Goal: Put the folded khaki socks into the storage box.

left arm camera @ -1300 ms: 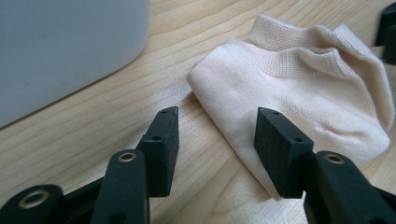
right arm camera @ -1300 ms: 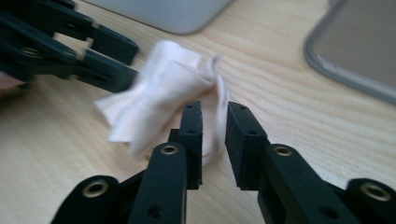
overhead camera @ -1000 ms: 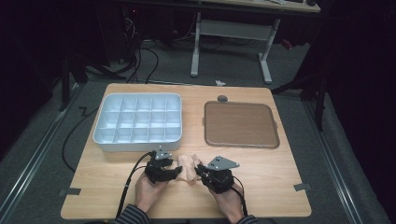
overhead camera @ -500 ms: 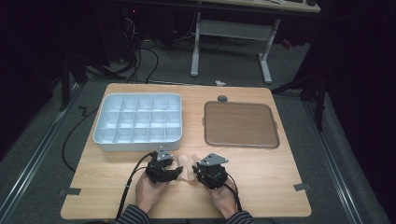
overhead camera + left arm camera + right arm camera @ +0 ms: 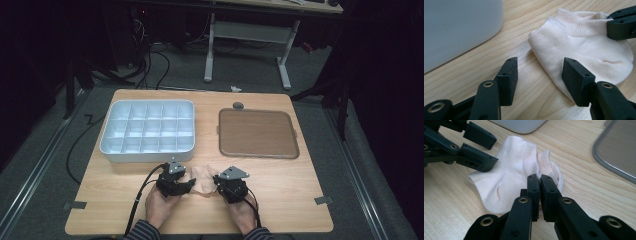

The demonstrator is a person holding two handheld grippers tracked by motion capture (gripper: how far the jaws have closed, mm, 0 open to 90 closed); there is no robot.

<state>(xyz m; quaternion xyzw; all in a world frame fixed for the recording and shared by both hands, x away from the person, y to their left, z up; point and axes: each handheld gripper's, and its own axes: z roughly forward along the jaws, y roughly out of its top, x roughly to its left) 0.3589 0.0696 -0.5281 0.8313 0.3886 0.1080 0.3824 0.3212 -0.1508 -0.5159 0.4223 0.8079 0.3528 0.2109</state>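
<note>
A pale pink ankle sock lies flat on the wooden table near its front edge, between my two grippers. My left gripper stands open at the sock's left end. In the left gripper view one pad rests over the edge of the sock and the other sits on bare wood. My right gripper has just been closing, and its jaws now pinch the ribbed cuff of the sock. In the high view the right gripper sits at the sock's right end.
A white compartment tray stands at the back left, close behind the left gripper. A brown flat tray lies at the back right, with a small grey round piece behind it. Both cables trail toward the person.
The right gripper has sunk a little onto the sock's cuff end. The left gripper has kept its place.
</note>
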